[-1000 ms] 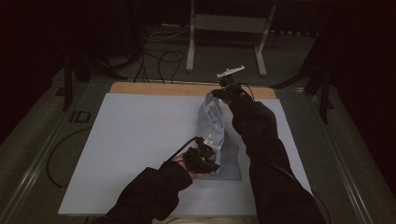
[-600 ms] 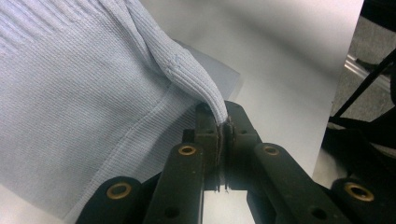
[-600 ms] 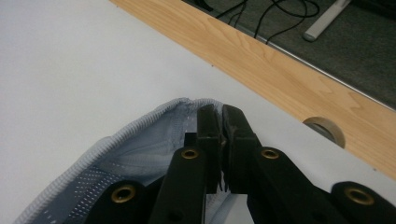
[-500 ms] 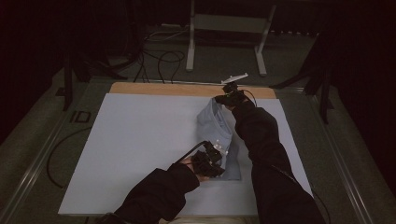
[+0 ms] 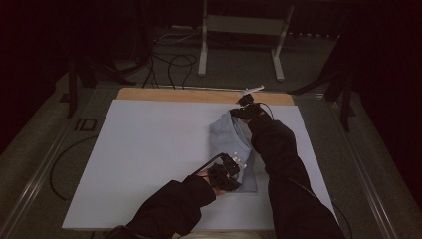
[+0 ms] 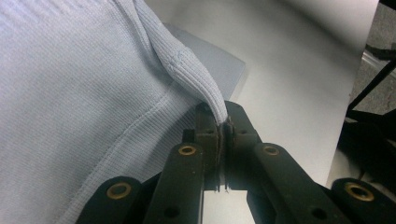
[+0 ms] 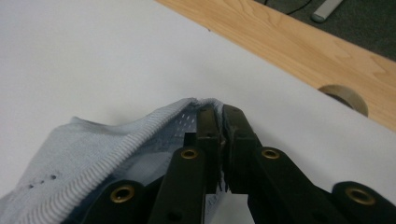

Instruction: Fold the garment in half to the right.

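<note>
High view. We saw a pale blue knit garment (image 5: 234,149) lying on the right half of the white tabletop (image 5: 149,149), folded into a narrow strip that ran from the near edge toward the wooden border (image 5: 174,94) at the far side. The left tongs (image 5: 230,172) sat at the garment's near end and the right tongs (image 5: 244,107) at its far end, so we judged the folding partly done: one lengthwise fold was in place, and a further fold or smoothing was left. Compared with the frame half a second earlier, the garment kept its place on the tabletop, the left tongs had edged slightly toward the near corner of the cloth, and the right tongs had held at the far end.

Left gripper view. The left tongs (image 6: 223,135) were closed on a ribbed band (image 6: 187,65) of the garment (image 6: 70,93), which rose taut from the jaws.

Right gripper view. The right tongs (image 7: 220,123) were closed on the ribbed edge of the garment (image 7: 116,140), lifted just off the tabletop (image 7: 93,56); a round hole (image 7: 343,95) showed in the wooden border (image 7: 280,32) beyond.
</note>
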A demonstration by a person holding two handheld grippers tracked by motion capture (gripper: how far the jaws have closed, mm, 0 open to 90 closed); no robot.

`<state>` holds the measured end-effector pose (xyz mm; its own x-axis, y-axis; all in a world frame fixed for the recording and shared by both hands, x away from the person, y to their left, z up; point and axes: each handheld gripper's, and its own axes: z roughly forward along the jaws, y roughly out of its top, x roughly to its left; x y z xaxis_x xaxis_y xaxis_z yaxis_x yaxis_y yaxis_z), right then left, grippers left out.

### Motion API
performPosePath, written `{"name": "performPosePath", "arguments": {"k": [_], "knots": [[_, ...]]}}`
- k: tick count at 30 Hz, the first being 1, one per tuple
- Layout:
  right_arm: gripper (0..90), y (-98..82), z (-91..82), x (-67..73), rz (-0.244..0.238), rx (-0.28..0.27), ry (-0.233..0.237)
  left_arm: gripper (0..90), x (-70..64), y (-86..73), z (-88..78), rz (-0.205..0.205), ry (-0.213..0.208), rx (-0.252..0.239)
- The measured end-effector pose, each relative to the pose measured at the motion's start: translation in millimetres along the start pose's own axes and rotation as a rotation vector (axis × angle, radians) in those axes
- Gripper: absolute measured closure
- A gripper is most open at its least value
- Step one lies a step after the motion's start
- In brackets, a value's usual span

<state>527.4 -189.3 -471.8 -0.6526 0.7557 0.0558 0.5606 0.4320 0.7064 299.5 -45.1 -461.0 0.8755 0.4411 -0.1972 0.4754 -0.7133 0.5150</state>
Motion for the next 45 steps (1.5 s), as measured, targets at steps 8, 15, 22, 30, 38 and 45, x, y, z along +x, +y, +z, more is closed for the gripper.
{"name": "performPosePath", "arguments": {"k": [8,15,22,30,38,45], "knots": [[82.2,-13.8,4.3,-8.5,0.041,0.008,0.006,87.0,1.4,1.0,10.9,-0.002,-0.010,0.028],[58.4,-20.6,3.0,-13.4,0.063,0.039,0.002,86.7,1.6,0.9,21.3,-0.003,-0.020,0.060],[44.1,-26.6,-2.0,-19.0,0.082,0.063,-0.007,86.1,2.1,0.3,23.8,-0.023,-0.027,0.035],[38.4,-31.1,-20.4,-21.4,0.096,0.026,-0.013,86.1,1.2,6.6,24.4,-0.025,-0.023,0.012],[30.8,-26.0,-43.9,-20.8,0.106,-0.066,-0.014,86.0,-2.0,21.1,22.7,-0.034,-0.027,-0.036],[15.5,-25.3,-58.1,-17.8,0.133,-0.153,0.009,78.1,-4.5,26.5,40.0,-0.042,-0.067,-0.012]]}}
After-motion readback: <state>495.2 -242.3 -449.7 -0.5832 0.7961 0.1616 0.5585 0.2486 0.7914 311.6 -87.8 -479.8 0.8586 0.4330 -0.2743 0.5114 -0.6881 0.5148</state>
